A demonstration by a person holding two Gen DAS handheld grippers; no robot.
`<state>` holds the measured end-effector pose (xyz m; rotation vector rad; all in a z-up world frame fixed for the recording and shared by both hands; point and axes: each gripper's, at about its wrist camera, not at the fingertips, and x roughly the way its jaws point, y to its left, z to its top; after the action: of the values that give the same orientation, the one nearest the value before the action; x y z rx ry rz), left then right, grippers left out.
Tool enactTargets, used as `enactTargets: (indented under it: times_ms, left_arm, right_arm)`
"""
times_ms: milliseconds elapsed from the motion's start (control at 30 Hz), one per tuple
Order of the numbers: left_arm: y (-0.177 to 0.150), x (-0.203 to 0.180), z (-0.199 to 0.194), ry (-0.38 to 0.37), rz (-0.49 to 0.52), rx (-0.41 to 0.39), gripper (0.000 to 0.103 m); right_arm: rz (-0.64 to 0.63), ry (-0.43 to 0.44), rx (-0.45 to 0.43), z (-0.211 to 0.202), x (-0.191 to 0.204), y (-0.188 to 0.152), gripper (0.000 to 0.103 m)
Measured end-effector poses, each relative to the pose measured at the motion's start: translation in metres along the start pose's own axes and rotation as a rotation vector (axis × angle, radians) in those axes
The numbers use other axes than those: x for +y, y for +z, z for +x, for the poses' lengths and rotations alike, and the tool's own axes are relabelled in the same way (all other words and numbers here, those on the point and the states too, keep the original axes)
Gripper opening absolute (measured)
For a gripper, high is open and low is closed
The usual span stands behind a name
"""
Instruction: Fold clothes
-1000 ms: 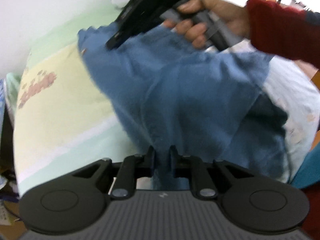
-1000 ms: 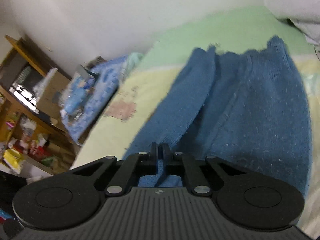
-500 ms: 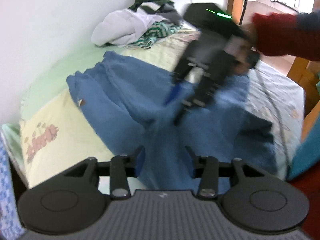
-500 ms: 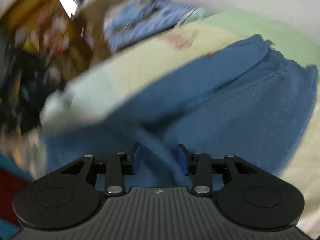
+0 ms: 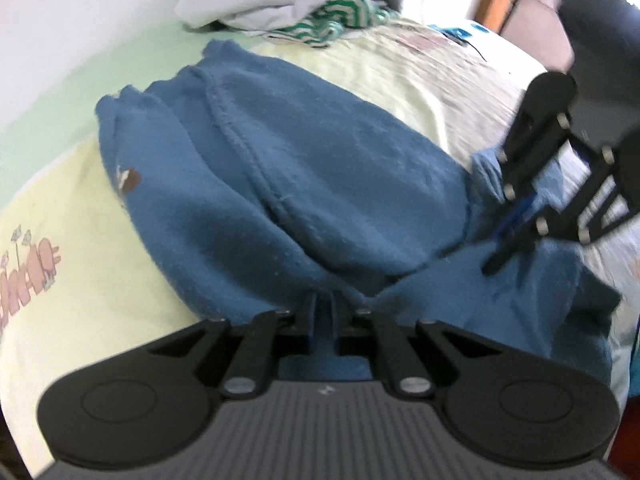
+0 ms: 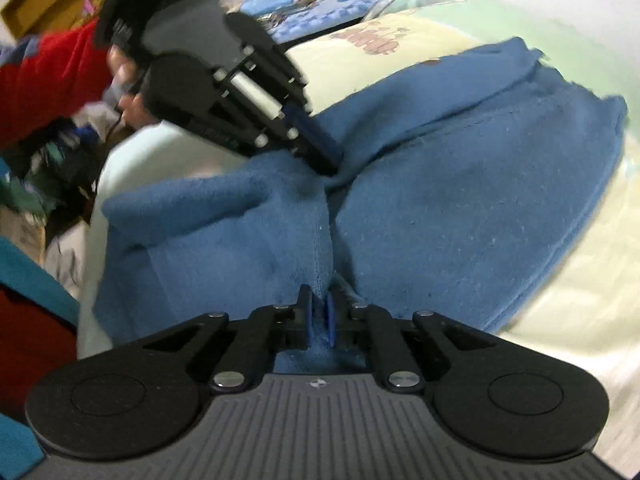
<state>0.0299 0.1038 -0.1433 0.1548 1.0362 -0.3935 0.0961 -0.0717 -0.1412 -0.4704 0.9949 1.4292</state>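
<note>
A blue fleece garment [image 5: 304, 168] lies partly folded on the bed; it also shows in the right wrist view [image 6: 460, 208]. My left gripper [image 5: 323, 312] is shut on a fold of the blue garment at its near edge; it also shows in the right wrist view [image 6: 328, 160], pinching cloth. My right gripper [image 6: 319, 312] is shut on another fold of the same garment; it also shows in the left wrist view [image 5: 500, 252] at the garment's right side. A small brown tag [image 5: 130, 180] sits on the garment's left edge.
The bed sheet [image 5: 60, 216] is pale yellow and green with a pink print. A pile of other clothes [image 5: 288, 4] lies at the far end by the white wall. Cluttered shelves and a blue patterned cloth [image 6: 320, 4] stand beyond the bed's edge.
Both grippers were shut on the garment held up, opened half a second ago, and are now shut again on new folds lower on the cloth. The garment now lies flatter on the bed.
</note>
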Motion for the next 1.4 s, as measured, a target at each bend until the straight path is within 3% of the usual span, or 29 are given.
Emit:
enactTargets:
  times_ms: [67,133,233,300,433,533,633,733,800,867,1000,1067,1100,1167,1333,1400]
  left_arm:
    - [-0.002,-0.005,-0.004,0.041,0.019,0.008,0.005]
    - [-0.015,-0.008,-0.020,0.045,-0.009,-0.002,0.005]
    - [-0.035,-0.013,-0.042,0.054,-0.048,-0.010,0.012]
    - [-0.055,-0.021,-0.054,0.071,-0.070,0.027,0.015]
    - [-0.082,-0.032,-0.072,0.085,-0.134,0.072,0.017]
    - [-0.095,-0.046,-0.087,0.089,-0.123,0.092,0.018]
    - [-0.111,-0.064,-0.102,0.074,-0.080,0.144,0.028]
    - [-0.123,-0.083,-0.110,0.055,-0.037,0.189,0.033]
    - [-0.128,-0.094,-0.113,0.059,-0.021,0.180,0.048]
    - [-0.131,-0.099,-0.109,0.045,-0.043,0.160,0.054]
    - [-0.136,-0.101,-0.092,0.081,-0.066,0.146,0.050]
    - [-0.139,-0.102,-0.083,0.106,-0.076,0.141,0.037]
    - [-0.141,-0.100,-0.080,0.115,-0.087,0.134,0.035]
    - [-0.146,-0.090,-0.086,0.118,-0.142,0.097,0.012]
    - [-0.160,-0.103,-0.110,0.200,-0.094,0.003,0.012]
    - [-0.167,-0.116,-0.111,0.216,-0.032,0.006,0.004]
  right_arm:
    - [0.015,-0.037,-0.034,-0.009,0.000,-0.002,0.007]
    - [0.066,-0.099,-0.101,-0.022,0.000,-0.003,0.023]
    - [0.117,-0.067,-0.221,-0.045,0.008,-0.009,0.026]
    - [0.096,0.034,-0.196,-0.043,0.026,-0.012,0.033]
    - [-0.053,0.063,-0.133,-0.010,0.078,-0.020,0.040]
    - [-0.248,0.003,-0.047,0.024,0.109,-0.029,0.040]
    - [-0.411,-0.086,-0.053,0.035,0.123,-0.038,0.040]
    - [-0.362,-0.091,-0.055,0.034,0.113,-0.034,0.036]
    - [-0.317,-0.101,-0.061,0.032,0.105,-0.031,0.033]
    - [-0.266,-0.123,-0.077,0.030,0.101,-0.033,0.032]
    - [-0.215,-0.156,-0.096,0.032,0.103,-0.037,0.028]
    - [-0.198,-0.160,-0.107,0.030,0.107,-0.039,0.004]
    - [-0.182,-0.160,-0.120,0.028,0.111,-0.038,0.002]
    - [-0.173,-0.208,-0.142,0.018,0.116,-0.038,0.002]
    - [-0.144,-0.268,-0.112,0.007,0.132,-0.047,0.002]
    - [-0.131,-0.282,-0.090,0.004,0.139,-0.051,0.002]
